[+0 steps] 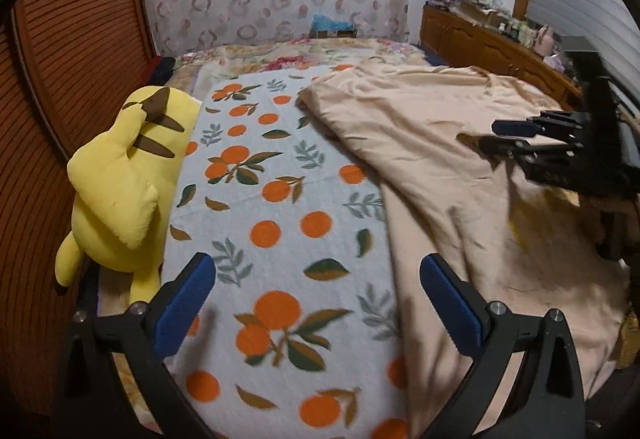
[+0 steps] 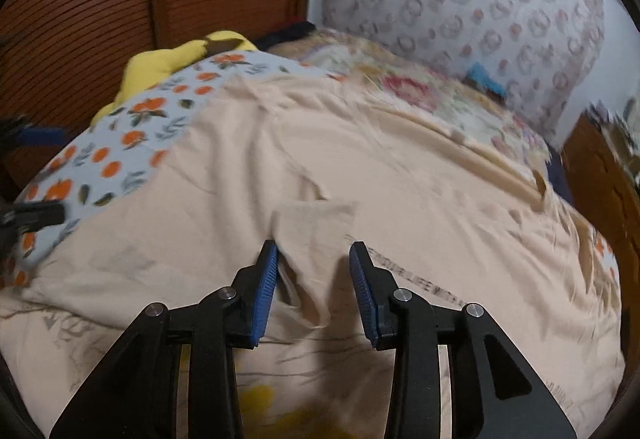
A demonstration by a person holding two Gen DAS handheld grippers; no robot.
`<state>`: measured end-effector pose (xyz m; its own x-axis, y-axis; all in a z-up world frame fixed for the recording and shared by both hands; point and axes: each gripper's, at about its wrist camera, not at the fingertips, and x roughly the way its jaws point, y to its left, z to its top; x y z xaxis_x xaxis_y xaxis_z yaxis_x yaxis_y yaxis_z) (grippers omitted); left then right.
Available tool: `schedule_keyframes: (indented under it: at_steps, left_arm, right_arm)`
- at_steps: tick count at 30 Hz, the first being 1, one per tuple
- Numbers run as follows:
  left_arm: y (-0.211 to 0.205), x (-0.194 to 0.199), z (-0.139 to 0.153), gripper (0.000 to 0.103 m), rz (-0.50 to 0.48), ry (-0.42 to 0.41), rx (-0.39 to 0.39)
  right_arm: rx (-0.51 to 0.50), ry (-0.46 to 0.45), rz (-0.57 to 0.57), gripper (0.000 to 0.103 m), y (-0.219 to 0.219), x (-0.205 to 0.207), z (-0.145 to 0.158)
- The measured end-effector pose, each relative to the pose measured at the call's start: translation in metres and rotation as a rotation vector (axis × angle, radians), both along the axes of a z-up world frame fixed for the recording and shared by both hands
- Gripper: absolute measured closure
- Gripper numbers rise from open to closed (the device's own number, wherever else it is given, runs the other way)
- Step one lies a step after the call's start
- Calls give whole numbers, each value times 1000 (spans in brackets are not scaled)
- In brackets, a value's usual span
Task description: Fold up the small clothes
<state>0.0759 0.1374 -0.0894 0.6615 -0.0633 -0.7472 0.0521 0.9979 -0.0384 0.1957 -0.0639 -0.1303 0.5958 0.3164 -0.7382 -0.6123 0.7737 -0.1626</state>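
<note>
The beige shirt [image 2: 320, 167] lies spread on the bed [image 1: 280, 199], a flap of it between the half-open right tongs [image 2: 313, 259], which grip nothing yet; closing there could pinch the layer beneath and drag the whole shirt askew. The left tongs [image 1: 316, 279] hover wide open and empty over the orange-print blanket [image 1: 260, 167]. There is room leftward up to the plush [image 1: 120, 191]; the dresser [image 1: 480, 43] hems the right edge.

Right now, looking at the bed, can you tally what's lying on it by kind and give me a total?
Beige garment: 1
Orange-print blanket: 1
Yellow plush toy: 1
Total: 3
</note>
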Motion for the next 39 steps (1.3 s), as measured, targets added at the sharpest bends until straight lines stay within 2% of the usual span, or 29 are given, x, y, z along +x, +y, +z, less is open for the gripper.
schedule_keyframes:
  at_steps: [6,9,10,11,12,14,20,28,29,31,39]
  left_arm:
    - [-19,-3,12,1,-52,-41,-56]
    - [-33,1,16,8,-102,-51,-99]
    - [-37,2,16,15,-112,-53,-106]
    - [-40,4,16,26,-123,-51,-112]
    - [-45,7,15,31,-134,-43,-117]
    - [-55,12,13,55,-159,-29,-132]
    - [-78,24,0,76,-198,22,-132]
    - [-88,35,-7,78,-184,50,-69]
    - [-89,37,-8,83,-187,49,-63]
    - [-93,35,-7,99,-205,44,-55]
    - [-130,11,21,101,-318,-18,-51]
  right_arm:
    - [9,-30,-102,67,-52,2,14]
    - [36,-32,-121,67,-73,-5,22]
    - [50,-30,-124,67,-80,-7,25]
    - [63,-29,-126,67,-86,-11,27]
    - [79,-27,-127,67,-93,-15,30]
    - [99,-23,-126,67,-106,-26,33]
    - [107,7,-122,67,-127,-53,26]
    - [126,35,-180,67,-163,-71,11]
    - [130,39,-184,67,-166,-73,10]
    - [135,42,-193,67,-171,-76,7]
    - [155,33,-205,67,-176,-79,7]
